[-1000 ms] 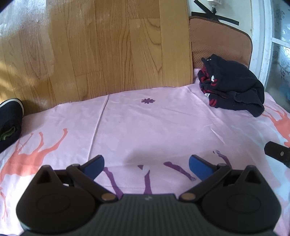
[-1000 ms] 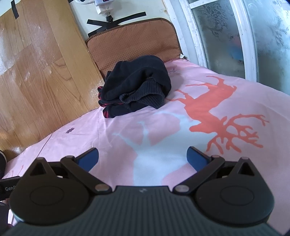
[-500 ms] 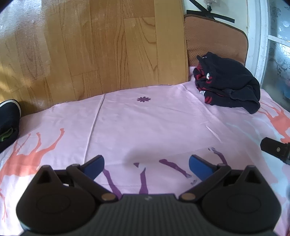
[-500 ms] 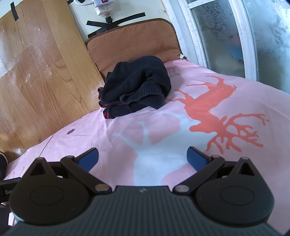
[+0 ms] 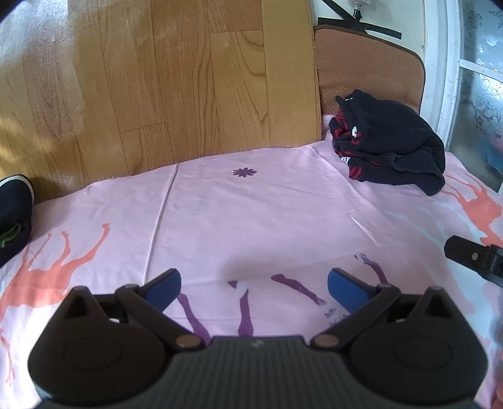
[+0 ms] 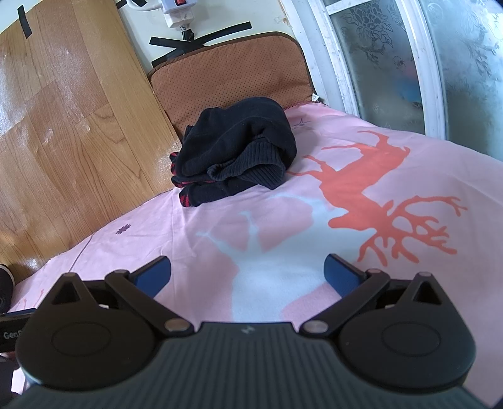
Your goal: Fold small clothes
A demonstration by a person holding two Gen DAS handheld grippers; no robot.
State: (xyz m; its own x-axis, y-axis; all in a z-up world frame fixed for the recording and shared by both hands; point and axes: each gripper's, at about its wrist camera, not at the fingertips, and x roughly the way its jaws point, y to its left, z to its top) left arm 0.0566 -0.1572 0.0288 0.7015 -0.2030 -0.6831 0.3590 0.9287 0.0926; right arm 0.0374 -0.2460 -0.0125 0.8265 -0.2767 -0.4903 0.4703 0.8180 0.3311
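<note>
A crumpled dark navy garment with red stripes (image 5: 389, 151) lies in a heap at the far right of the pink deer-print sheet (image 5: 251, 214). It also shows in the right wrist view (image 6: 235, 151), at the far middle of the sheet (image 6: 314, 239). My left gripper (image 5: 253, 284) is open and empty, low over the near part of the sheet, well short of the garment. My right gripper (image 6: 246, 272) is open and empty, nearer the garment but apart from it. Part of the right gripper's body (image 5: 474, 258) shows at the right edge of the left wrist view.
A wood-grain panel (image 5: 157, 78) stands behind the sheet. A brown cushion (image 6: 232, 69) leans behind the garment. A white window frame (image 6: 339, 63) with frosted glass runs along the right. A dark shoe (image 5: 14, 214) lies at the left edge. A power strip (image 6: 179, 12) hangs on the wall.
Both grippers have drifted slightly, so the garment sits a little lower and more central in the right wrist view. Both grippers stayed open. The garment has not moved.
</note>
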